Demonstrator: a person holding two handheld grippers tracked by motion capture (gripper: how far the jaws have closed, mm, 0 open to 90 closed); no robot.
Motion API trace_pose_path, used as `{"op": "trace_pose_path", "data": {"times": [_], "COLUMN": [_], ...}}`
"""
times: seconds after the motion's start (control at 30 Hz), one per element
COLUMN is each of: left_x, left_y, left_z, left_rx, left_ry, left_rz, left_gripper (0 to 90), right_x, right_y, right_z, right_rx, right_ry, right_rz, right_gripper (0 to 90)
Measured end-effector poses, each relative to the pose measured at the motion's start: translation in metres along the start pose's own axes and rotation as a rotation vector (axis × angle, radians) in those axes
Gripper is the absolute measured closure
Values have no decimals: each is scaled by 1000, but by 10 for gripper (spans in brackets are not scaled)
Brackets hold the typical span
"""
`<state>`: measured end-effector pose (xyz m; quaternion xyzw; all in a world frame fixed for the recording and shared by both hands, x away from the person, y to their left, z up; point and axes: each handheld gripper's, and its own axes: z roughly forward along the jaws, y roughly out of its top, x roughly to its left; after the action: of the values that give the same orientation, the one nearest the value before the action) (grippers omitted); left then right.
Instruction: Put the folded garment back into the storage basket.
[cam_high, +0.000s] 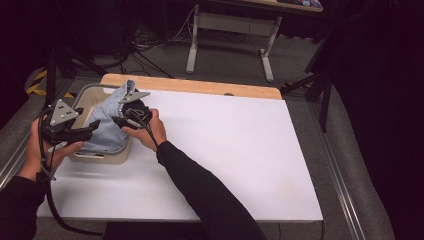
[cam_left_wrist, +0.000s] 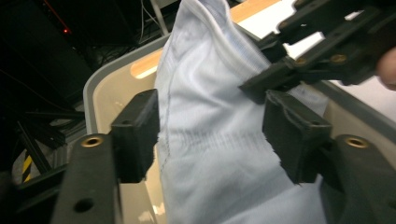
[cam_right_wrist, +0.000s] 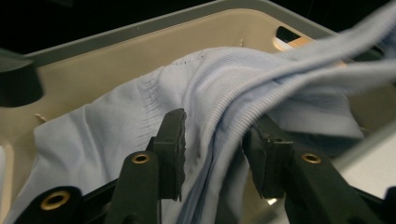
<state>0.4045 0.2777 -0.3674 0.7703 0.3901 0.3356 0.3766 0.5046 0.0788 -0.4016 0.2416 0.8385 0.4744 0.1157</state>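
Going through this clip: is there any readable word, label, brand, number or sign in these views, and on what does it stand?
None can be read. The light blue garment shows only ribbing and seams, with no tag or print. The beige basket bears no mark, nor do the black jaws of the left gripper and the right gripper. The yellow and black hazard stripes on the floor carry no lettering.

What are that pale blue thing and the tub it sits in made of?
The pale blue garment looks like soft knitted fabric, likely cotton: fine ribbing, a stitched hem, limp folds. The tub seems moulded plastic: smooth matt beige walls, grey rim, cut-out handle.
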Motion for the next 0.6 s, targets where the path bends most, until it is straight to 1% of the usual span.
{"op": "trace_pose_path", "data": {"times": [0.03, 0.1, 0.13, 0.23, 0.27, 0.3, 0.33, 0.37, 0.4, 0.43, 0.47, 0.5, 0.53, 0.57, 0.6], "left_x": [0, -1, -2, -4, -5, -6, -6, -6, -6, -5, -4, -3, -3, -3, -2], "left_y": [3, 8, 10, 20, 23, 25, 29, 32, 32, 38, 40, 43, 43, 45, 48], "left_z": [3, 9, 12, 23, 27, 30, 35, 39, 39, 50, 55, 60, 60, 66, 74], "left_rx": [-5, 1, -4, 15, 17, 18, 31, 36, 36, 59, 68, 77, 77, 88, 100], "left_ry": [-15, -6, -16, -39, -32, -33, -43, -49, -49, -40, -59, -56, -56, -49, -60], "left_rz": [-3, 7, 7, 19, 25, 24, 35, 38, 38, 48, 41, 42, 42, 35, 40], "left_gripper": [334, 315, 299, 264, 256, 248, 234, 215, 208, 207, 206, 197, 192, 192, 196], "right_x": [-2, -4, -4, -4, -4, -3, -3, -3, -3, -4, -6, -7, -7, -9, -12], "right_y": [-2, -5, -6, -12, -14, -17, -19, -24, -24, -36, -42, -48, -48, -55, -69], "right_z": [-6, -22, -27, -53, -61, -70, -76, -86, -86, -104, -112, -119, -119, -127, -143], "right_rx": [-13, -41, -49, -87, -97, -107, -111, -111, -111, -109, -111, -112, -112, -108, -101], "right_ry": [-3, -14, -14, -27, -34, -44, -45, -49, -49, -62, -62, -72, -72, -73, -88], "right_rz": [2, -14, -19, -48, -62, -74, -83, -101, -101, -114, -112, -108, -108, -101, -98], "right_gripper": [555, 552, 546, 537, 532, 527, 526, 522, 522, 498, 484, 464, 464, 454, 425]}}
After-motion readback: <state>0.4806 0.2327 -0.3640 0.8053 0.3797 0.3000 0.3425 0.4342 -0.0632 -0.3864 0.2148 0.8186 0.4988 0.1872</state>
